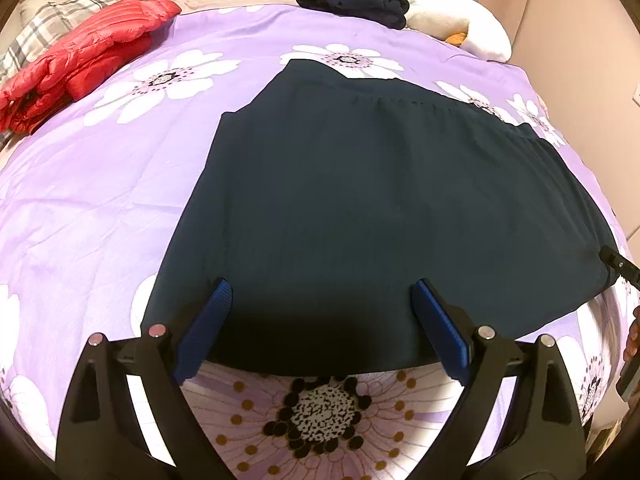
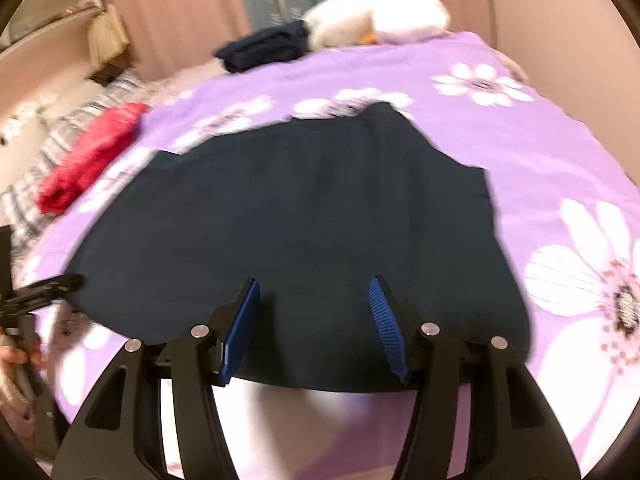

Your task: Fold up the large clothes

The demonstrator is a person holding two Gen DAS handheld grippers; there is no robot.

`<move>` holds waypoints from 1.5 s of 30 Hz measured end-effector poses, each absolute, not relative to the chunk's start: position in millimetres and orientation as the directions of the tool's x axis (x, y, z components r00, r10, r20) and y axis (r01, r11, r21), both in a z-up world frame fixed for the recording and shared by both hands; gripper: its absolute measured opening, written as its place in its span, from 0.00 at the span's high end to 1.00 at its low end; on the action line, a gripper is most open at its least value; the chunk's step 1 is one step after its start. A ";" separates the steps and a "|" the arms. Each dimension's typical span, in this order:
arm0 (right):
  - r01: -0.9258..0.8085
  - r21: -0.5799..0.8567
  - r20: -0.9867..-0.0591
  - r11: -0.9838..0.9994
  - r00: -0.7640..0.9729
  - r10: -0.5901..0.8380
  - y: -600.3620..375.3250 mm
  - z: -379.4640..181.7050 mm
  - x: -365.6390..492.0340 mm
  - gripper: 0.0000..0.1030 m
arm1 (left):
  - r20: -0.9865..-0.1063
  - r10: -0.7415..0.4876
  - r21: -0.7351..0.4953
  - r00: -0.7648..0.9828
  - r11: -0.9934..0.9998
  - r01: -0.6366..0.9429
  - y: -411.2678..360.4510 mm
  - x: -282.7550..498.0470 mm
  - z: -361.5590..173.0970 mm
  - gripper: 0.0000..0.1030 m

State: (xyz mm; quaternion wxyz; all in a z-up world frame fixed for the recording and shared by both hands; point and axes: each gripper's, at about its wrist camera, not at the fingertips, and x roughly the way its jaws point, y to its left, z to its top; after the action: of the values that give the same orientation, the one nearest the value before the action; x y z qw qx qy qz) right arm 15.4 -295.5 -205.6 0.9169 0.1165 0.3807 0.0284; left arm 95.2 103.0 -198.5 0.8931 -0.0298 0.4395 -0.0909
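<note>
Our left tongs (image 1: 320,292) stand parted, blue pads (image 1: 210,320) wide of each other with nothing clamped between them; they hang over the near hem of the dark garment (image 1: 360,200), and we cannot tell whether the tips touch the cloth. Our right tongs (image 2: 314,292) are likewise released, jaws apart and empty, poised over the same hem further along; that view is blurred.

The garment lies flat on the purple flowered bedspread (image 1: 100,200), roughly in the middle of the bed; its broad straight edge is nearest us and it narrows toward the far end, so its long axis runs away from us toward the far edge of the bed; a gathered seam crosses it in the far part.

Beyond it, well apart, lie a red puffer jacket (image 1: 80,60) at the far left, a folded navy pile (image 1: 352,0) at the far edge, and a white pillow (image 1: 452,16) just beside that pile.
</note>
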 end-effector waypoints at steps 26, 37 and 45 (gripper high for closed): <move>0.174 0.224 -0.708 0.959 0.706 0.037 -346.0 -212.6 -14.4 0.43 | -0.791 -0.174 -0.147 0.586 0.985 0.093 111.9 90.8 -197.3 0.10; 0.267 0.167 -0.718 0.949 0.693 -0.068 -361.5 -202.5 -26.9 0.41 | -0.794 -0.060 -0.126 0.605 0.990 -0.067 162.0 76.3 -188.8 0.10; 0.083 0.123 -0.640 0.989 0.769 0.015 -304.7 -168.8 -9.6 0.37 | -0.753 -0.134 -0.131 0.644 0.990 0.052 118.1 83.1 -163.7 0.10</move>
State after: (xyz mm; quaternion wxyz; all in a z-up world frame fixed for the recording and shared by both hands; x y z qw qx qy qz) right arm -9.6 -304.7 -168.8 0.9376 0.0722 0.3397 -0.0183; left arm 83.1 118.1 -163.7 0.9055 -0.0484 0.4185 -0.0514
